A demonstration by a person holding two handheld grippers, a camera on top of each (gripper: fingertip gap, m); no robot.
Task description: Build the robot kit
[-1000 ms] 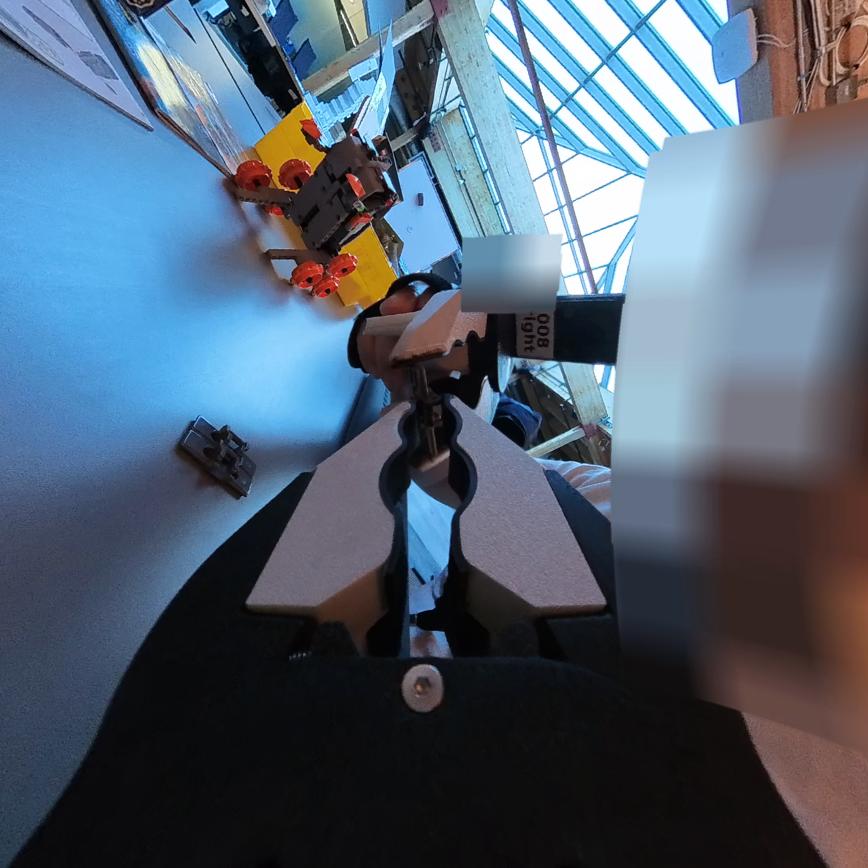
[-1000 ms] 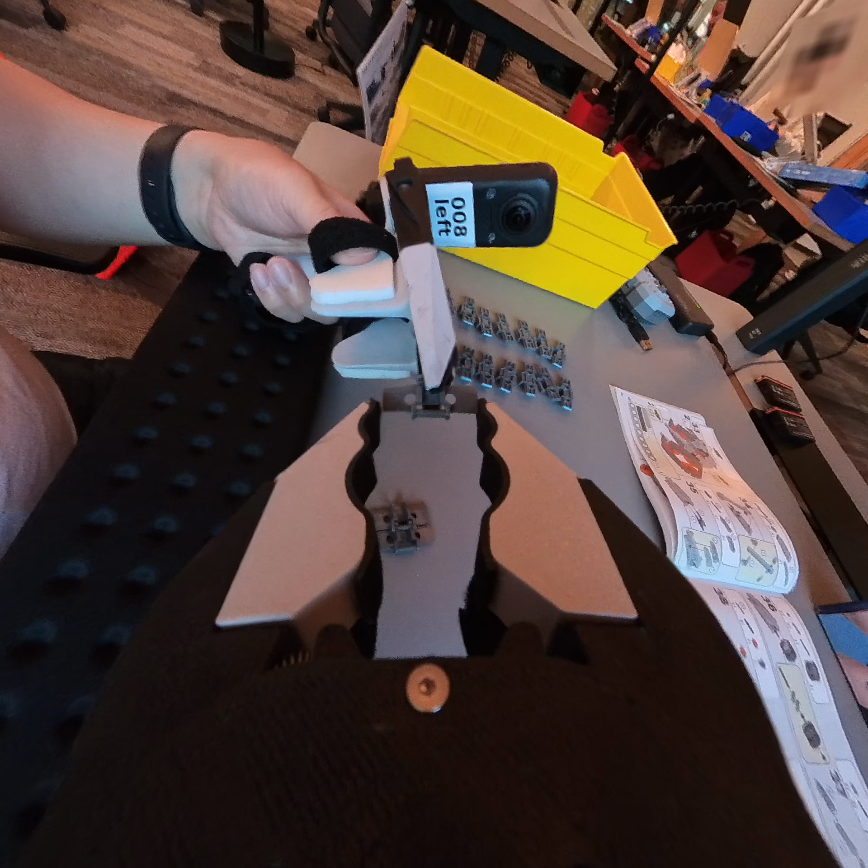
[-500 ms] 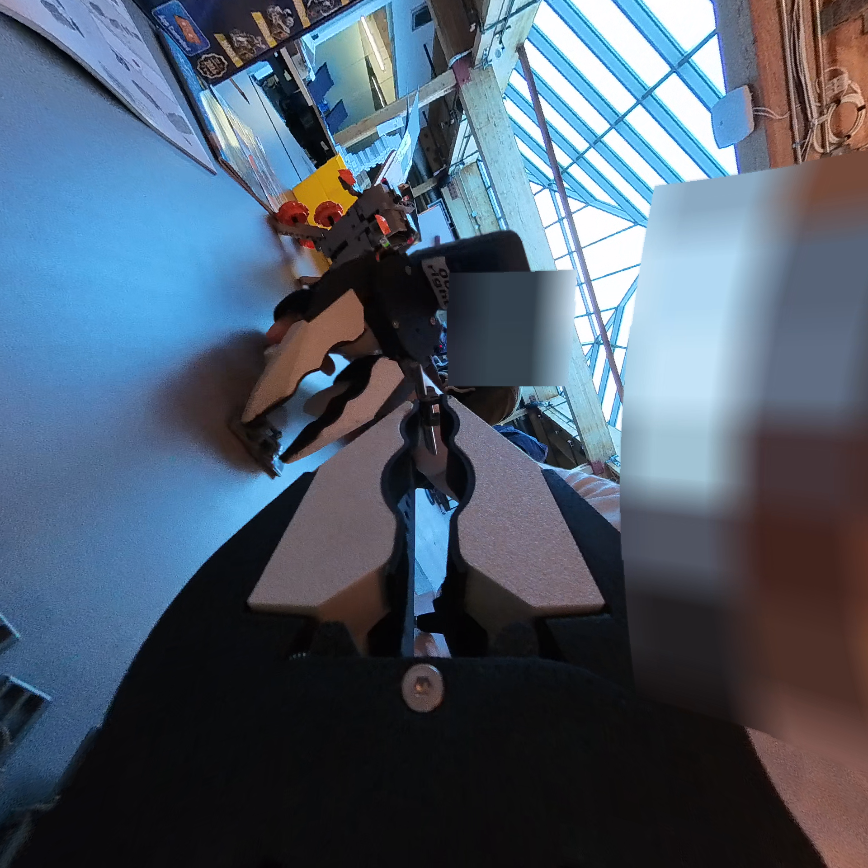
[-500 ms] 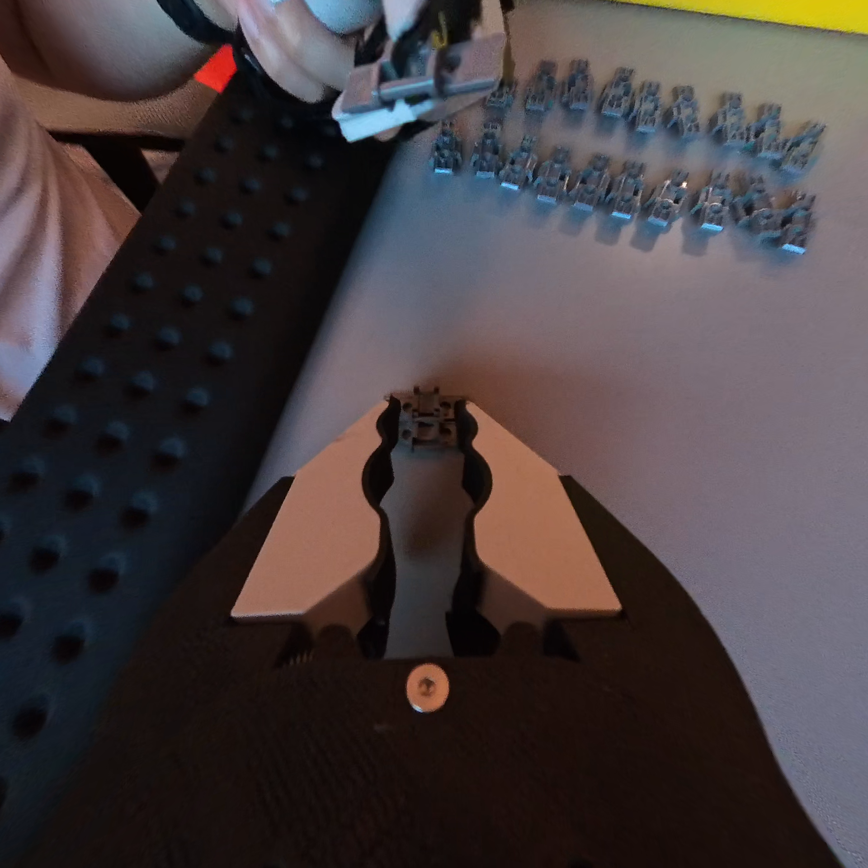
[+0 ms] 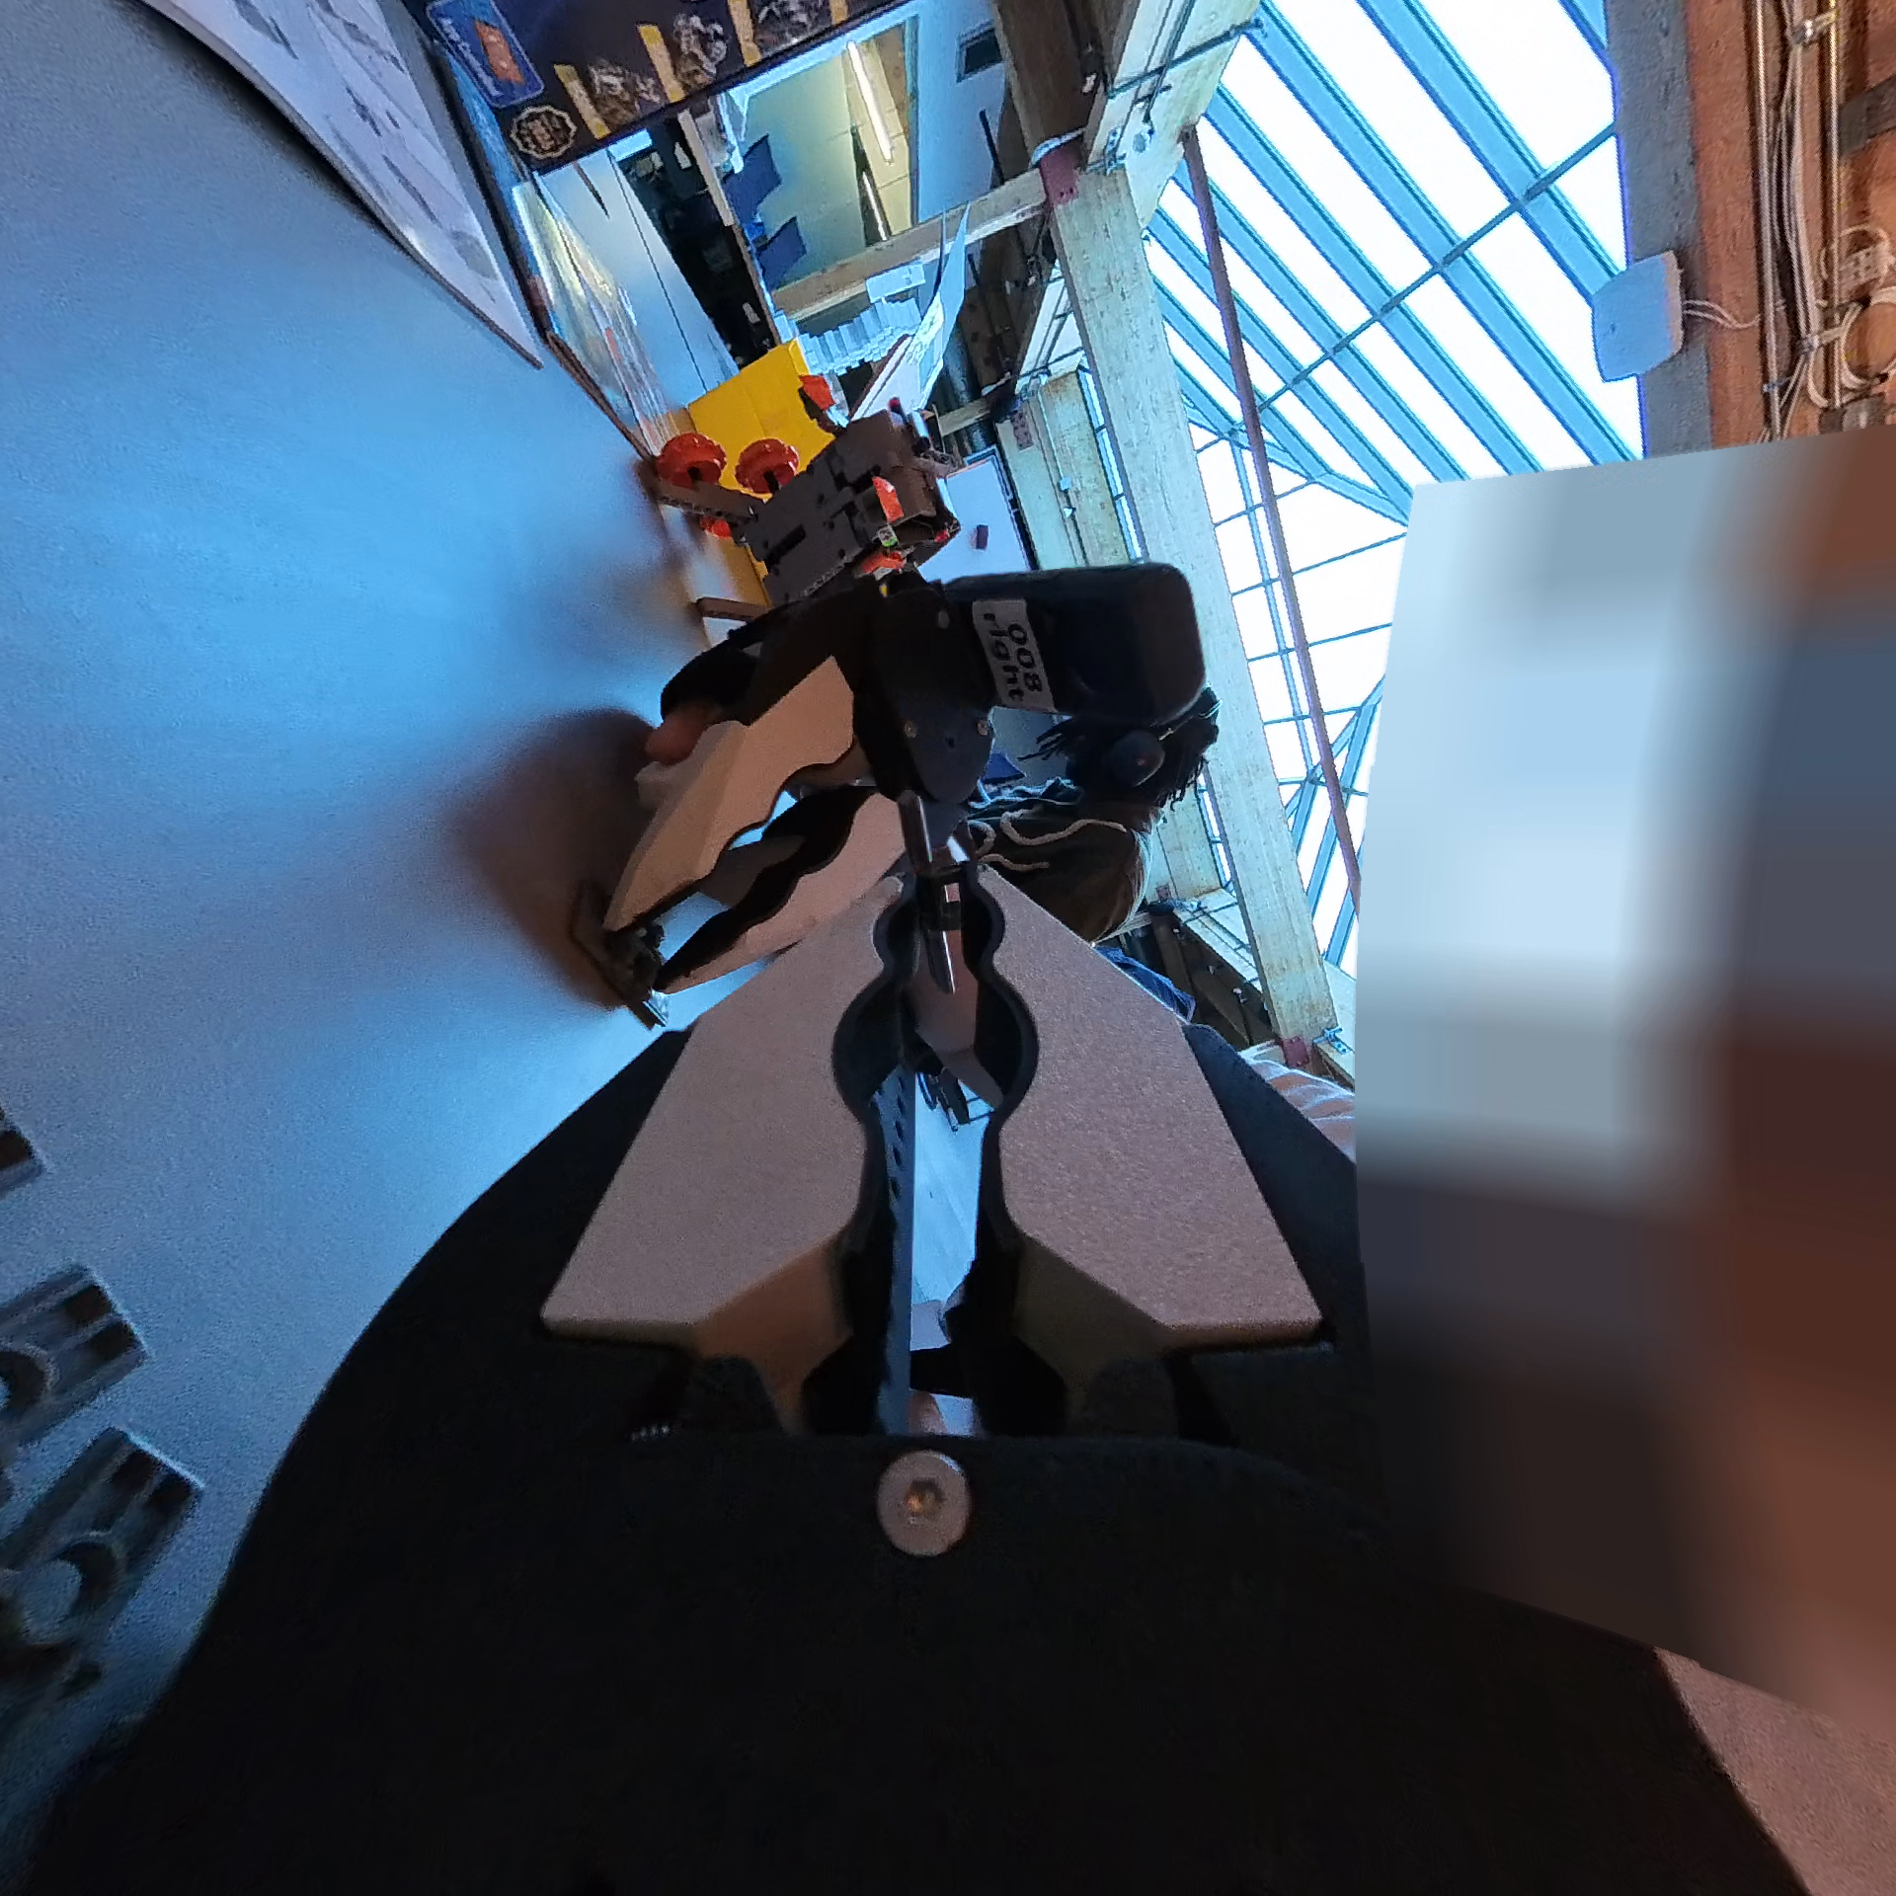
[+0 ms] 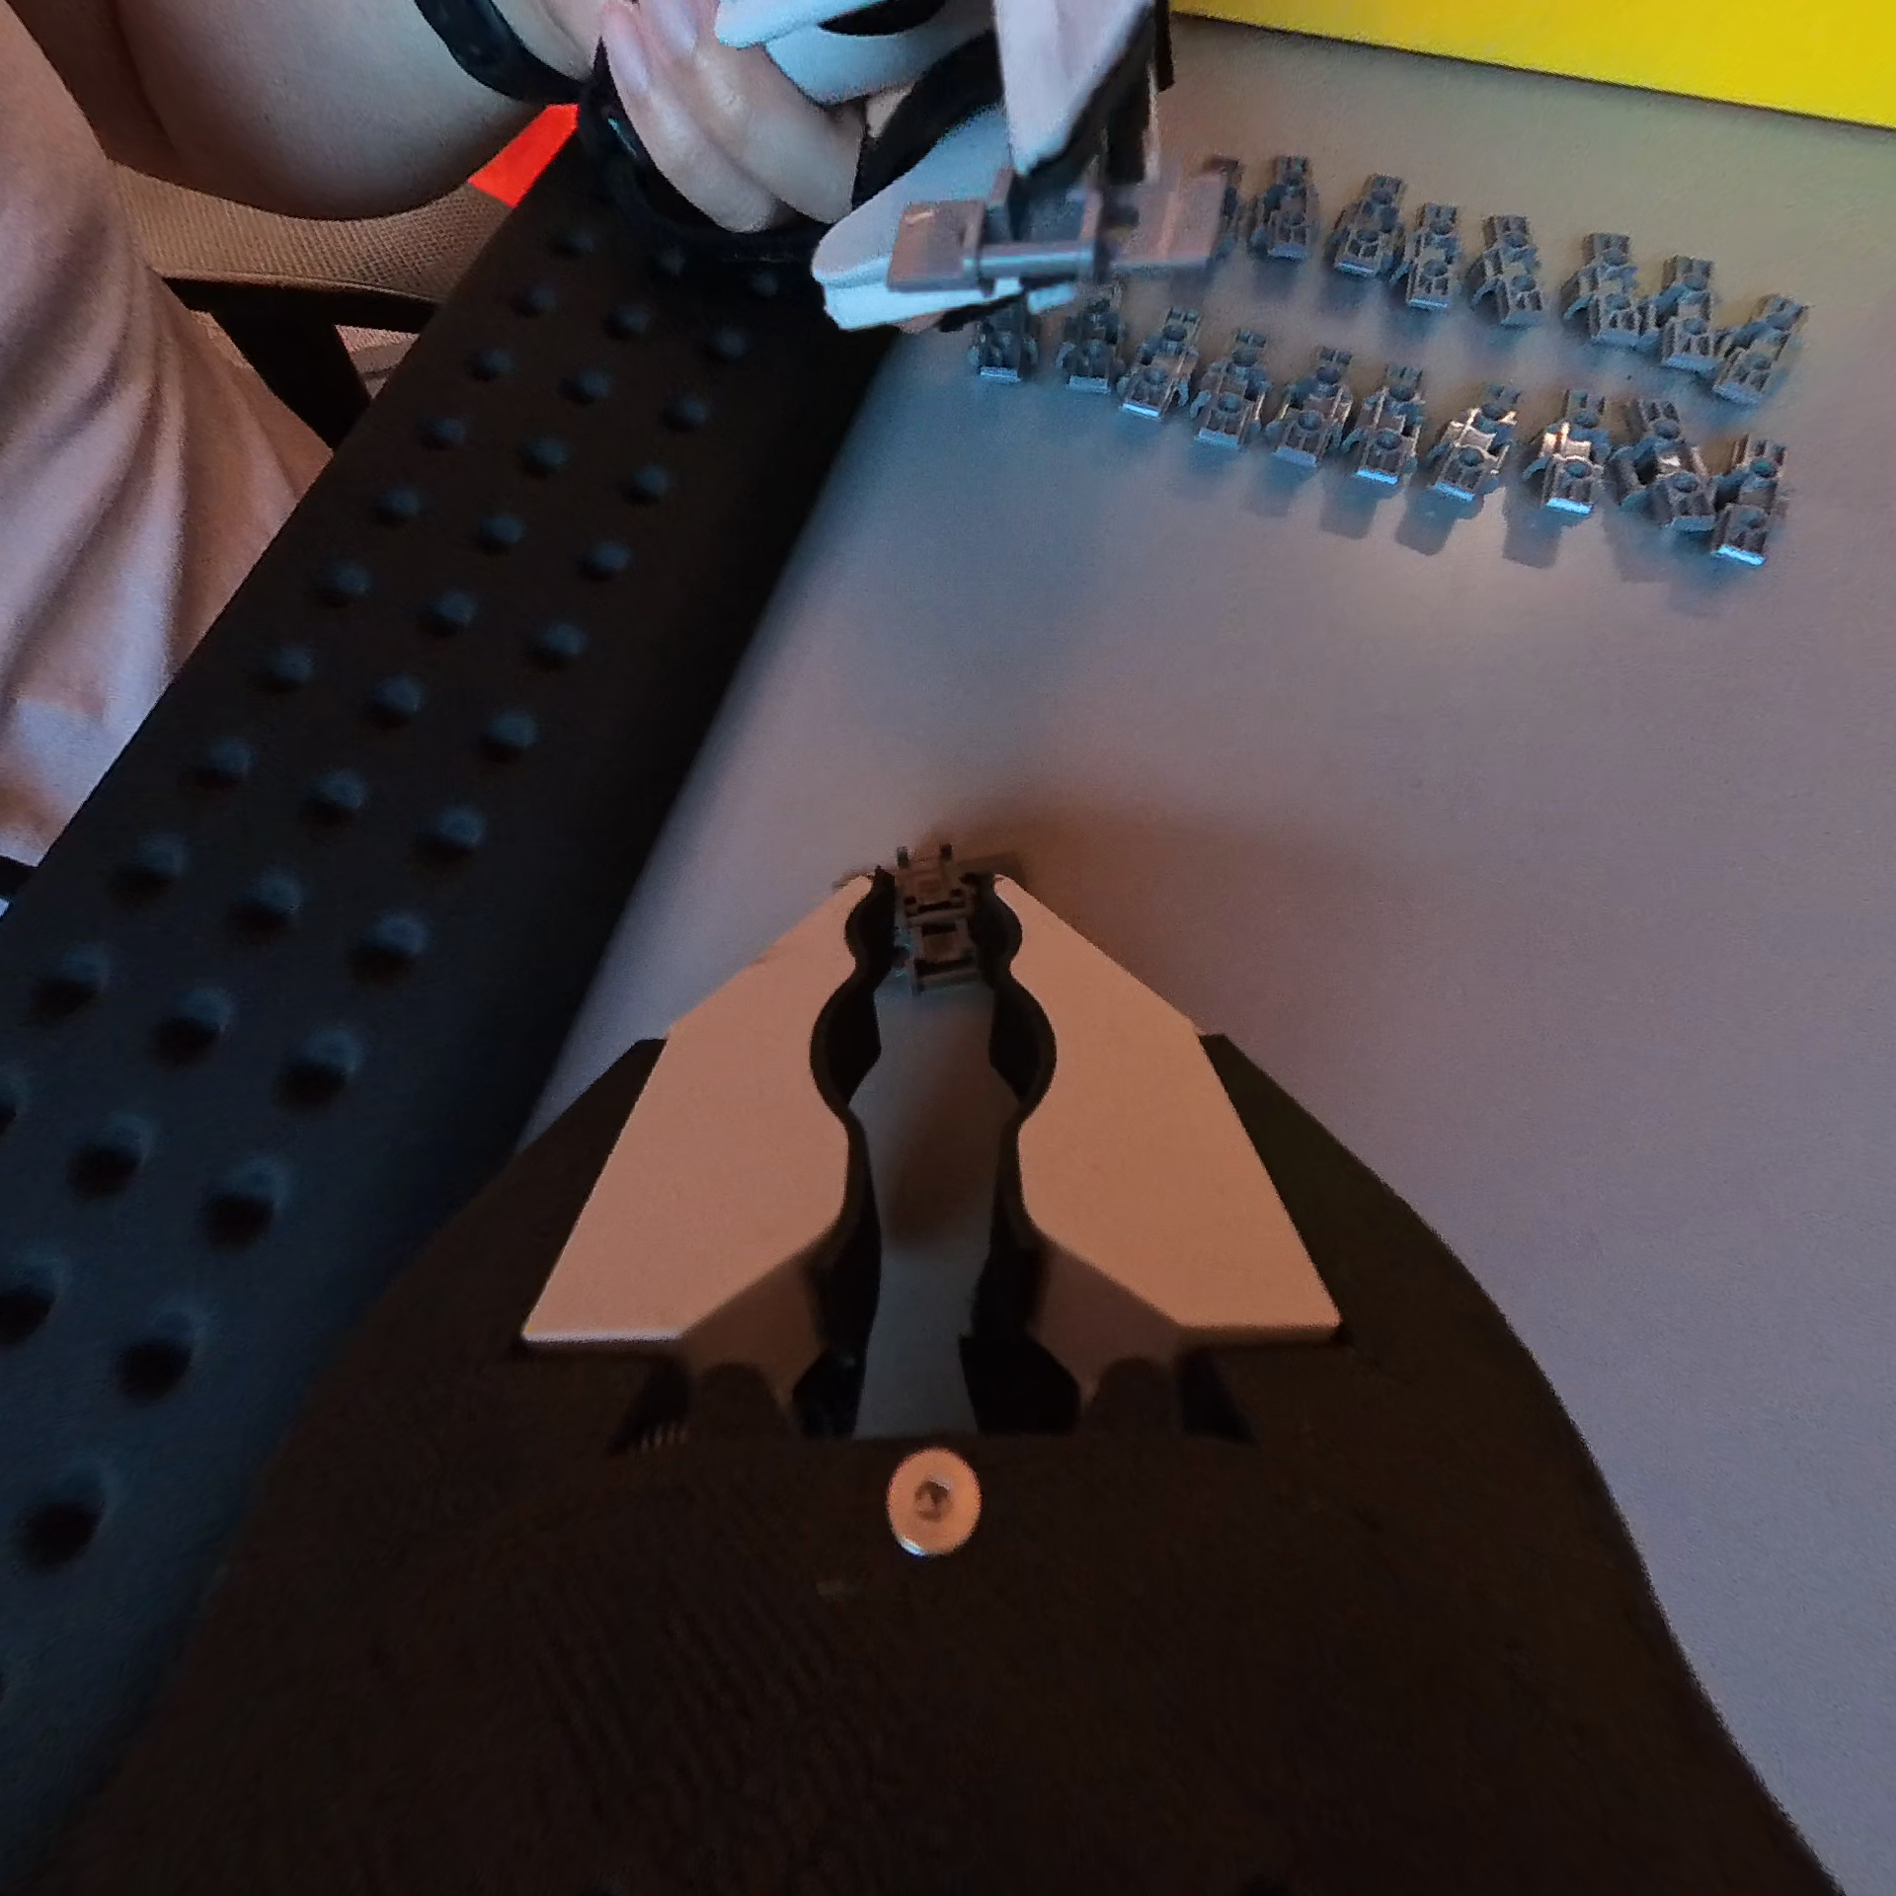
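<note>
The right gripper pinches a small grey plastic piece at its tips, low against the smooth grey table; the left gripper, raised, is pressed together on a flat grey piece, probably to keep it steady. Far right lie two rows of little grey pieces, knobby and alike; a black studded mat borders the table at the left.

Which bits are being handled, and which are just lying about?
Handled:
- small part, gripped by right gripper
- grey plate, gripped by left gripper

Lying about:
- part rows
- yellow bin
- studded board
- wheeled model
- booklet
</note>
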